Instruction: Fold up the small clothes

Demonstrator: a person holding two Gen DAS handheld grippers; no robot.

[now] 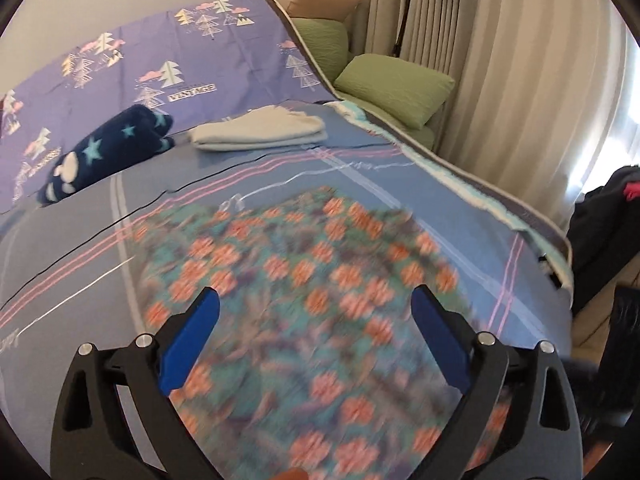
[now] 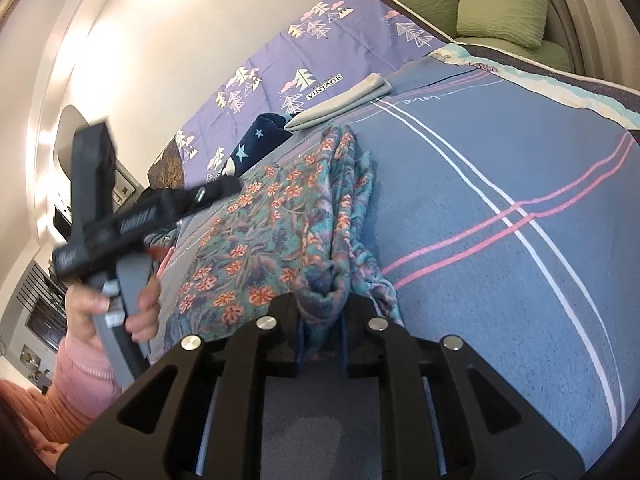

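1. The left claw (image 1: 316,312) has its two blue fingers (image 1: 188,340) spread wide and holds nothing. It hangs above the floral cloth (image 1: 312,300), which fills the space between and ahead of the fingers in the left wrist view, though that cloth is blurred there.

2. The right claw (image 2: 320,320) is pressed together on a bunched fold of the floral cloth (image 2: 256,236). The pinched fabric rises in a ridge straight ahead of its fingers, and the rest spreads flat to the left of the claw over the bedspread (image 2: 500,200).

3. From the right wrist view, the left claw's black body (image 2: 132,216) shows up and to the left of the right claw, held by a hand (image 2: 116,308) in a pink sleeve (image 2: 80,368). It is above the far-left part of the cloth.

4. Beyond the floral cloth, ahead of the left claw, a folded pale garment (image 1: 260,128) lies flat on the blue striped bedspread (image 1: 80,248).

5. To the left of that pale garment, a dark blue star-patterned bundle (image 1: 108,152) rests where the bedspread meets the purple tree-print sheet (image 1: 160,52).

6. Far ahead and to the right of the left claw, two green pillows (image 1: 392,88) sit beside the bed, against the beige curtain (image 1: 500,60).

7. At the right edge of the left wrist view, a dark heap of clothing (image 1: 604,232) lies off the bed.
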